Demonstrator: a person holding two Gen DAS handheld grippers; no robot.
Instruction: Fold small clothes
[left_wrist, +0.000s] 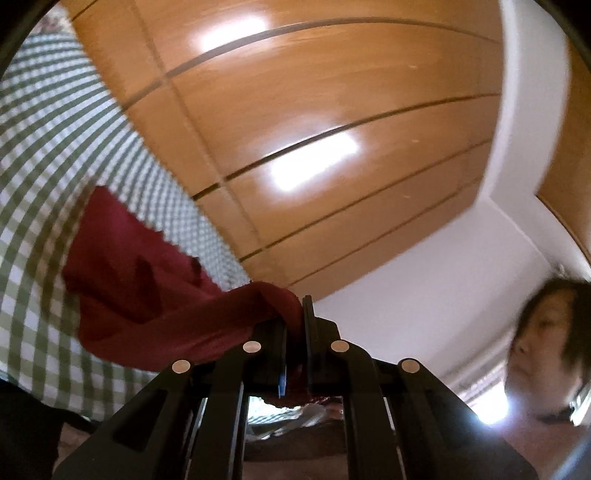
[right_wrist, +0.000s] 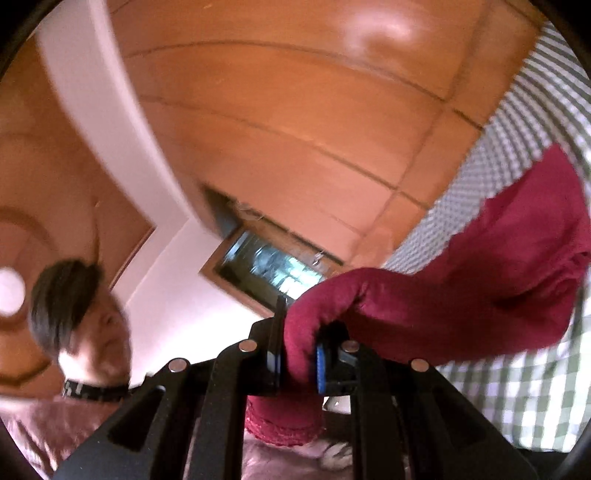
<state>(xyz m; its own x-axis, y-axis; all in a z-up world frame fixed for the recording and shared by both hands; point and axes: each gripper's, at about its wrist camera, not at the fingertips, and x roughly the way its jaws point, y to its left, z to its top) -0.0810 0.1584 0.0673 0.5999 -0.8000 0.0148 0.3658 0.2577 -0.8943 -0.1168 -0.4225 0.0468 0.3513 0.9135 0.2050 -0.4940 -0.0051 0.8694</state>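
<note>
In my left wrist view, green-and-white checked cloth fills the left side of the frame, and the dark red garment I am folding hangs in front of it at lower left, stretching rightward into my left gripper at lower centre. My two black fingers there are pinched nearly together on a bunched edge of that red fabric, which also pokes out below them. Above, glossy wooden panelling curves across the top, a white wall sits right of centre, and a person's head shows blurred at the right edge. In my right wrist view, the person is at the lower left, white wall and wood panels span the middle, and my right gripper at lower centre is clamped on a thick fold of the same red garment, with a lacy hem hanging below my fingers. The cloth runs up to the right against checked fabric.
</note>
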